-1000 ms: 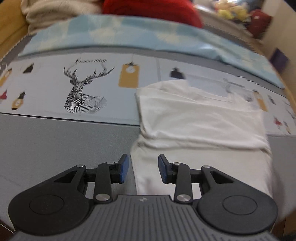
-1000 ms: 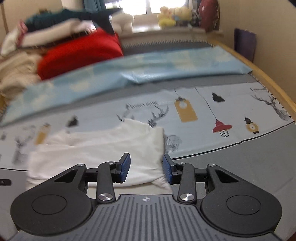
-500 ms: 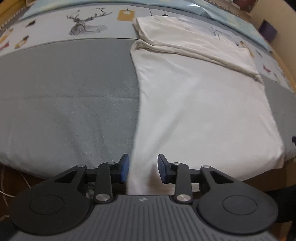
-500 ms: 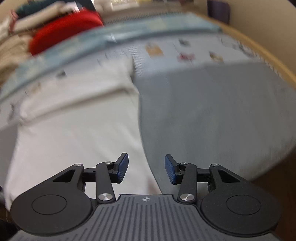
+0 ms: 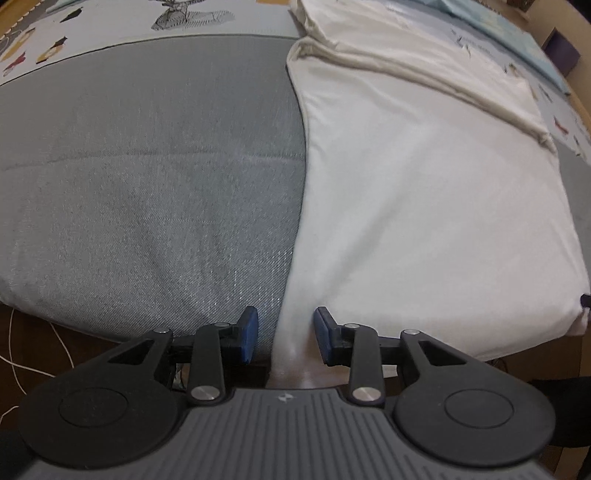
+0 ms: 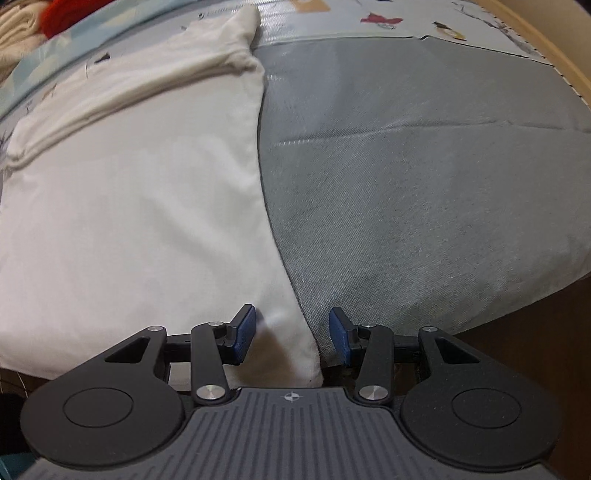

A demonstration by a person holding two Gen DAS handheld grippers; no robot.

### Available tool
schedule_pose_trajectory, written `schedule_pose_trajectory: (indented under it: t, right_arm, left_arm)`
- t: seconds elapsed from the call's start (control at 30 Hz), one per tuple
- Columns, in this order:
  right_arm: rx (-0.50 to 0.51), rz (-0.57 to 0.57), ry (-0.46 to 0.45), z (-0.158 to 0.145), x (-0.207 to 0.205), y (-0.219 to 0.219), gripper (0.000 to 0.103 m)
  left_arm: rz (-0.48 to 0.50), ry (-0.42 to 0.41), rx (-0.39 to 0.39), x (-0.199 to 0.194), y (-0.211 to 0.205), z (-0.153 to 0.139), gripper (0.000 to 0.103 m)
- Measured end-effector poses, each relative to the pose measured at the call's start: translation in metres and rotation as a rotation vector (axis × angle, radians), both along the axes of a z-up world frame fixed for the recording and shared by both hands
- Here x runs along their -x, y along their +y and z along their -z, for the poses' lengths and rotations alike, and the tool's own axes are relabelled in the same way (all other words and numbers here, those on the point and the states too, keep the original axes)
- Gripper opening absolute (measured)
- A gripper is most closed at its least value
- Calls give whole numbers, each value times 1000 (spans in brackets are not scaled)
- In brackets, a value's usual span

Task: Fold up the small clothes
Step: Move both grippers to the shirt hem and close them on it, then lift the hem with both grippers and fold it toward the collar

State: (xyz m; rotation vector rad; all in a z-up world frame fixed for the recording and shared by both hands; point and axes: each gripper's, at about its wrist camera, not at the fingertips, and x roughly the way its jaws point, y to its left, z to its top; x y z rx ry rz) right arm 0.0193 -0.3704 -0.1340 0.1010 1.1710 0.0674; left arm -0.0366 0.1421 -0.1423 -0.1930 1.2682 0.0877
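a: since the white garment (image 5: pixel 424 192) lies spread on the grey bedcover (image 5: pixel 147 166), which way does it run?

b: its long axis goes from the near edge of the bed away toward the printed sheet (image 5: pixel 110 22). the top end is folded back on itself there, in a thick cream band across the cloth. the plain hem hangs over the near bed edge.

a: and the claws?

b: the left gripper (image 5: pixel 285 334) points steeply down at the near left corner, jaws parted, one blue pad over grey cover and the other over white cloth, with the garment's side edge between them. nothing is pinched. the right gripper (image 6: pixel 292 334) stands the same way at the near right corner (image 6: pixel 295 354), released, and the cloth edge lies between the pads without pressure.

a: what differs from a second ago?

b: then both cameras looked across the bed at the pillows and the deer print; now both have dropped to the hem, and the far clutter sits only at the top rim. the right jaws are a little wider.

a: anything around?

b: a red cloth (image 6: pixel 62 14) and cream pile at the far left, a light blue sheet (image 5: pixel 509 33) beyond, a thin white cord (image 5: pixel 22 354) on the floor. nothing lies over the hem.
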Motion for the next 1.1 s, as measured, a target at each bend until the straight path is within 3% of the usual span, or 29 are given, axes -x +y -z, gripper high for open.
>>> schedule_pose_trajectory:
  t: [0.17, 0.23, 0.27, 0.3, 0.4, 0.57, 0.7, 0.8, 0.93, 1.1]
  right_arm:
    - [5, 6, -3, 0, -1, 1, 49]
    - [15, -6, -8, 0, 0, 4, 48]
    - [21, -13, -11, 0, 1, 5, 46]
    - [22, -19, -14, -1, 2, 6, 41]
    - [-1, -39, -32, -6, 3, 8, 5]
    - [-19, -32, -22, -8, 2, 8, 7]
    - [17, -64, -22, -7, 4, 15, 11]
    - [31, -70, -22, -8, 4, 18, 11]
    - [14, -69, -33, -10, 4, 19, 5]
    - [-58, -27, -84, -22, 5, 10, 5]
  left_arm:
    - [46, -19, -13, 2, -3, 3, 33]
    - [62, -28, 6, 3, -4, 2, 13]
    - [70, -33, 8, 3, -5, 1, 11]
    - [81, -37, 3, 3, -8, 1, 8]
    - [105, -43, -9, 5, -13, -1, 6]
    - [77, -20, -7, 5, -11, 1, 18]
    - [87, -18, -24, 1, -15, 5, 17]
    - [100, -26, -24, 0, -18, 4, 6]
    - [123, -59, -35, 3, -22, -2, 5]
    - [120, -67, 33, 2, -19, -6, 9]
